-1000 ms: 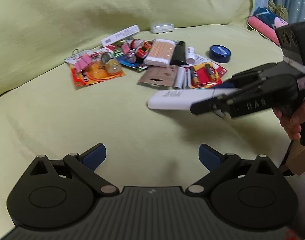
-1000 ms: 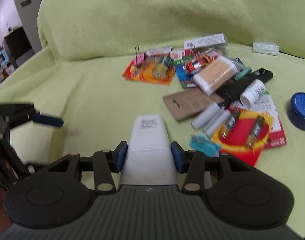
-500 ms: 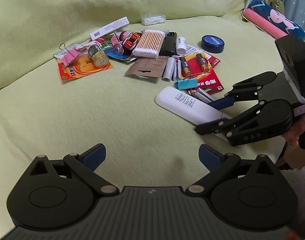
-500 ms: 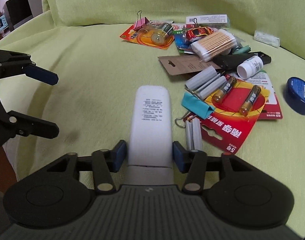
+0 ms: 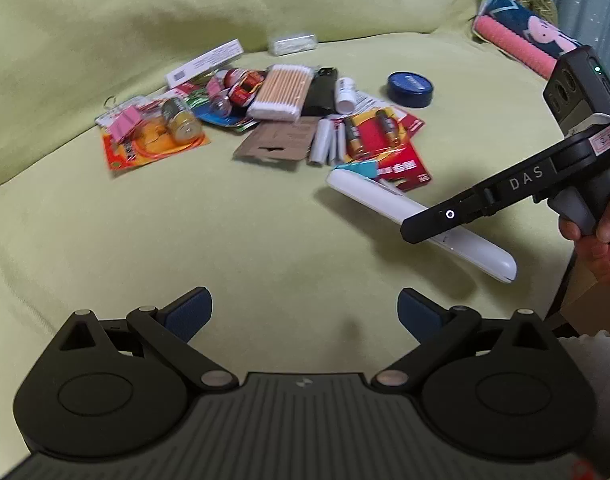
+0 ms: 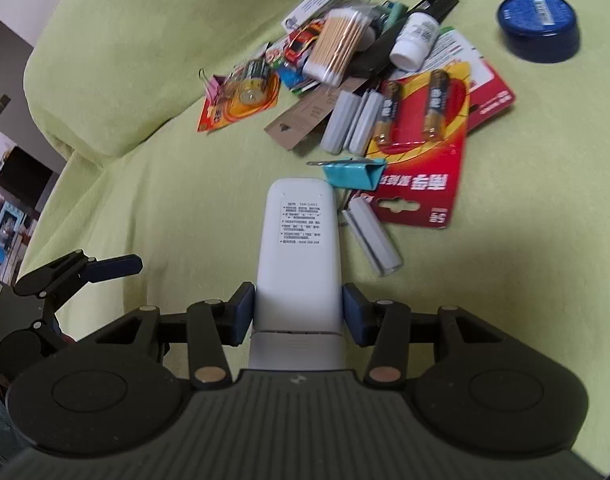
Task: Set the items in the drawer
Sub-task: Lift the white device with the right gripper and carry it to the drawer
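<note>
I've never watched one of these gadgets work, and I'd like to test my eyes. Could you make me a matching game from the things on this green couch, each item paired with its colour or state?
Items:
1. remote control
2. round tin
3. binder clip nearest the remote
4. left claw

States:
A. dark blue
B. open, holding nothing
C. white, clamped in the right claw
D. teal

Pairs: 1-C, 2-A, 3-D, 4-B

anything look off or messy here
Nothing looks damaged or spilled. The small items lie in a loose, overlapping heap on the green cover: battery packs, cotton swabs, a white bottle on its side. The right gripper holds the white remote label side up. No drawer is in view.
</note>
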Motion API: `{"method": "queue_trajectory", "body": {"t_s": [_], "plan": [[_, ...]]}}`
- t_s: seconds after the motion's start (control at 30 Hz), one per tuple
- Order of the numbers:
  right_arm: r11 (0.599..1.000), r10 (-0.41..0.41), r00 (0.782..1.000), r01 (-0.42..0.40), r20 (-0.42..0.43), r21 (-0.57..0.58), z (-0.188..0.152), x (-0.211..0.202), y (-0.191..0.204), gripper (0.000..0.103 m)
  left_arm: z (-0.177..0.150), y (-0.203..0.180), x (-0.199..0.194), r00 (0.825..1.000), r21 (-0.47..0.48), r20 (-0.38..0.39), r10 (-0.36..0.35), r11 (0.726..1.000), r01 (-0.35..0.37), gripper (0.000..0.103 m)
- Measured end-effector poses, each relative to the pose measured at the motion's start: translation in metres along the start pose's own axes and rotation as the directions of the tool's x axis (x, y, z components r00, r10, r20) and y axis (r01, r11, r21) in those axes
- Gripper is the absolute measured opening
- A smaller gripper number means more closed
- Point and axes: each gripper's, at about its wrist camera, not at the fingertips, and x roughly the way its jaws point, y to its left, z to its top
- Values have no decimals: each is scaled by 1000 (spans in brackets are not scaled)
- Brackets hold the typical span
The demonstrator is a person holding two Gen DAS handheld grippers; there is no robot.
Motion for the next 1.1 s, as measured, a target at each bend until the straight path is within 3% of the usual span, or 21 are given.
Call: {"method": "queue_trajectory", "body": {"t_s": [0.47, 0.77, 1.1], "plan": [[999, -23, 996, 19, 92, 47, -10, -55, -12, 43, 15, -41, -8, 994, 132, 39, -102, 987, 96, 100], [993, -9, 989, -10, 151, 122, -26, -89, -26, 43, 22, -71, -15, 988, 179, 49, -145, 975, 134, 100], [982, -41, 972, -3, 230, 188, -60, -153, -36, 43, 32, -125, -30, 970, 293, 62, -235, 933, 208, 100]]}}
